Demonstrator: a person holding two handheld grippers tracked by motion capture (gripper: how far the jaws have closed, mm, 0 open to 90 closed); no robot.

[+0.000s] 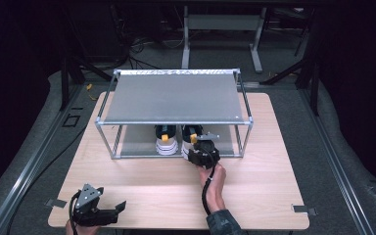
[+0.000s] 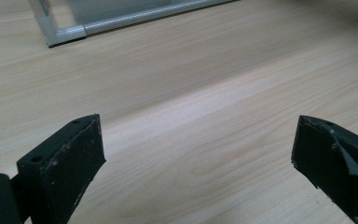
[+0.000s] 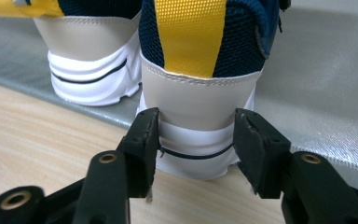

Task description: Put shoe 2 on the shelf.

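Right gripper view: jaws seemingly clamp shoe (image 3: 200, 93) heel, toe hidden; left gripper (image 2: 196, 154) wide.

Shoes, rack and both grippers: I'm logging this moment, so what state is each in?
Right shoe: upright on the rack's lower shelf, heel clamped by the right gripper.
Left shoe: upright beside it, untouched.
Rack: standing, top shelf bare.
Left gripper: open, holding nothing, over the table.
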